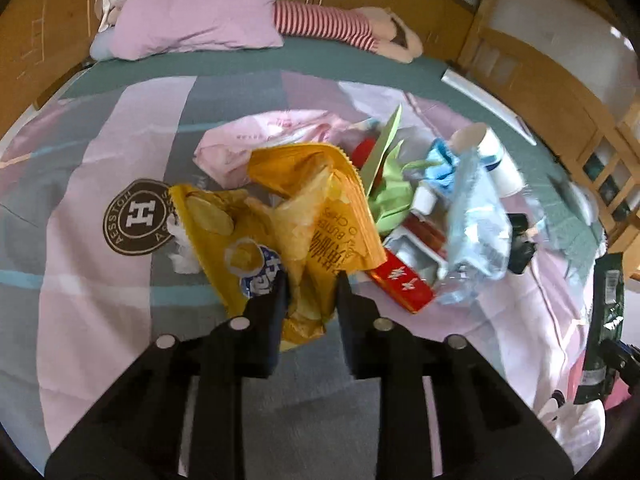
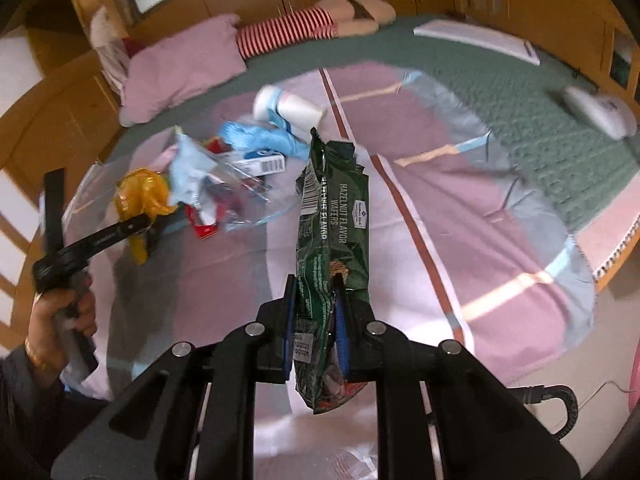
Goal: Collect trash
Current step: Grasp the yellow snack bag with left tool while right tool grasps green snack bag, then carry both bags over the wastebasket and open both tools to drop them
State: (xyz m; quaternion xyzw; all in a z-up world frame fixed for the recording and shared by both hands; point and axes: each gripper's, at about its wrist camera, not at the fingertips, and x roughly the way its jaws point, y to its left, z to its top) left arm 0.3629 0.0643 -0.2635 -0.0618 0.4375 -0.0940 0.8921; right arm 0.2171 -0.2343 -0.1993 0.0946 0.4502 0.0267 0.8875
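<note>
So the left claw (image 1: 310, 292) is clamped on a crumpled yellow chip bag (image 1: 304, 216), both fingers pinching the lower end of it, and the bag looks lifted a bit above the bed (image 1: 100, 280). Over in the right wrist view the same bag (image 2: 138, 196) dangles from the left claw (image 2: 140, 224), with the person's left hand (image 2: 66, 312) wrapped round the handle.

The right claw (image 2: 314, 312) is squeezed shut on a dark green wafer packet (image 2: 332, 240) that reads "Hazelnut Flavor Wafers". The packet stands roughly upright between the fingers, its torn top pointing away from the camera. It also shows at the far right edge of the left view (image 1: 604, 328).

The rest of the trash sits in a heap on the striped pink and grey bedspread, just beyond the chip bag: a pink plastic bag (image 1: 256, 140), a green wrapper (image 1: 388, 184), a red box (image 1: 404, 284), a clear crinkly bag (image 1: 476, 232), some blue plastic (image 1: 440, 160) and a white paper cup (image 1: 492, 152) lying on its side. A crumpled white tissue (image 1: 182, 252) lies beside the round brown logo (image 1: 140, 216) printed on the cover.

At the head of the bed there's a pink pillow (image 1: 200, 12) and a striped plush toy (image 1: 332, 26).
</note>
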